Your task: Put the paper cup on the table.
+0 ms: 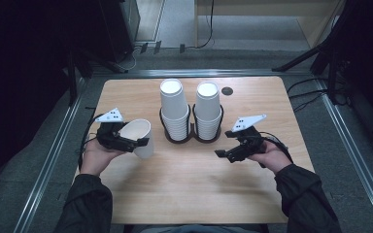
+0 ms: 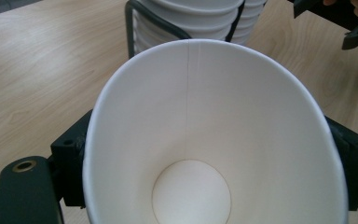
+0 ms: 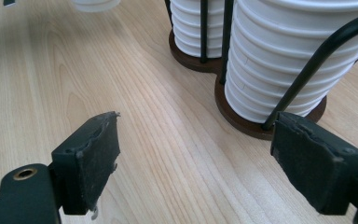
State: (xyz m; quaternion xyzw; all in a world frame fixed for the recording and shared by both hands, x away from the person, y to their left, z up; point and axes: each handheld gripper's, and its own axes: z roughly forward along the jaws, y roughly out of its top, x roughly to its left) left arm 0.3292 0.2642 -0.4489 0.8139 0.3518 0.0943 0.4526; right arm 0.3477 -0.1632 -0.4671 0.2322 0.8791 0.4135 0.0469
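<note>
A single white paper cup [image 1: 140,137] is held in the left gripper [image 1: 137,142], near the left edge of the bench [image 1: 184,194] and just left of the two cup stacks; the jaws are clamped across its wall close to the rim, and the cup is tilted so that its open mouth faces back toward the hand, as the left gripper view shows down to the round bottom [image 2: 191,193]. The cup is judged to be very light, thin-walled and easily crushed (the mouth already looks squeezed into an oval), so only gentle pressure should be used, best placed just under the rolled rim, where the paper is stiffest; the smooth wall may slip if the grip is loosened much. The right gripper [image 1: 225,155] is held with its jaws wide apart and nothing between them, near the right stack [image 1: 208,111], which stands beside the left stack [image 1: 175,109] in a dark wire holder [image 1: 192,138] toward the far middle of the bench. The bench is a pale wood-grain top, flat and bare around the holder, with free space along its near edge. The room around it is dark, with a grey floor and cables beyond the far edge.
</note>
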